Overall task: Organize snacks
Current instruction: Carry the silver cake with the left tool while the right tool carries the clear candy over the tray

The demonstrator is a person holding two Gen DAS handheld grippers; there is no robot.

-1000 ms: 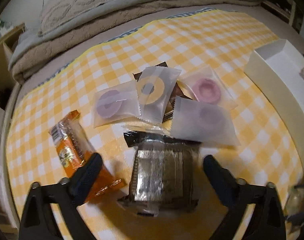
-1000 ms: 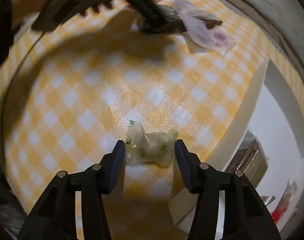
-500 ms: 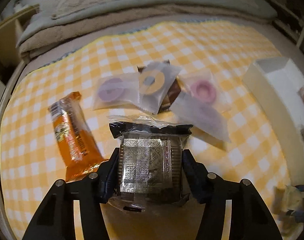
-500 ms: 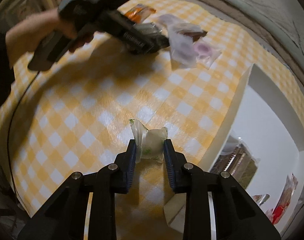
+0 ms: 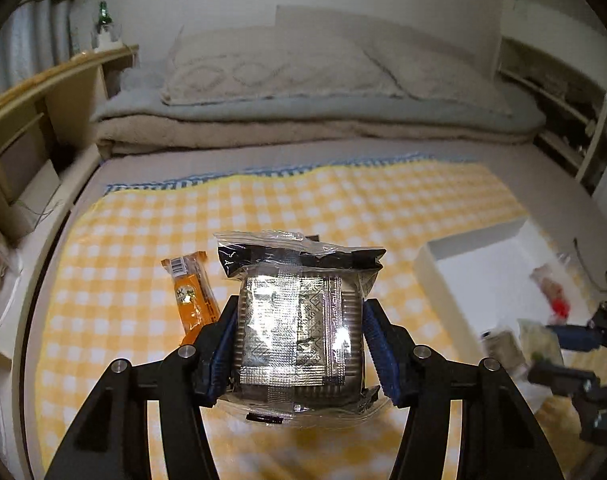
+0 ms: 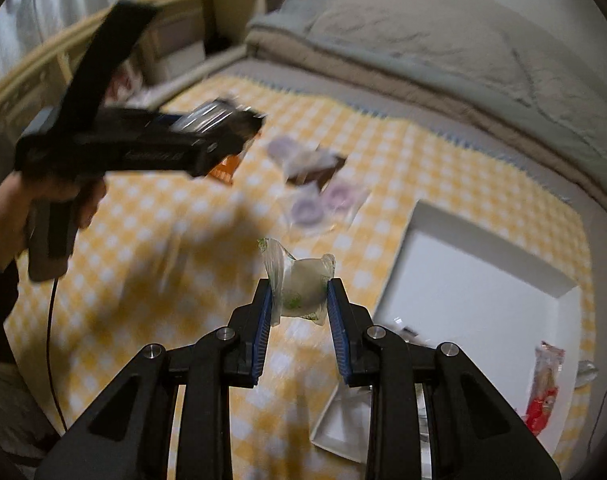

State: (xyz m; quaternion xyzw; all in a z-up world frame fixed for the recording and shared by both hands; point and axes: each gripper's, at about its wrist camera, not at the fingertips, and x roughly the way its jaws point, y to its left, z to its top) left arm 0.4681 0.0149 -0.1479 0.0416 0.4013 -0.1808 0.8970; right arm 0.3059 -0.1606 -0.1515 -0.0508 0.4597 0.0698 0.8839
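My left gripper is shut on a silver foil snack pack in clear wrap and holds it above the yellow checked cloth. It also shows in the right wrist view. My right gripper is shut on a small white wrapped candy with green print, lifted above the cloth beside the white box. An orange bar lies on the cloth to the left. Several ring snacks in clear bags lie in a pile.
The white box stands at the right and holds a red-and-clear packet. Folded blankets and a pillow lie beyond the cloth. A wooden shelf runs along the left.
Both grippers have risen off the cloth with their snacks. The left one closed on the foil pack and the right one on the candy earlier; both views now tilt up toward the bedding.
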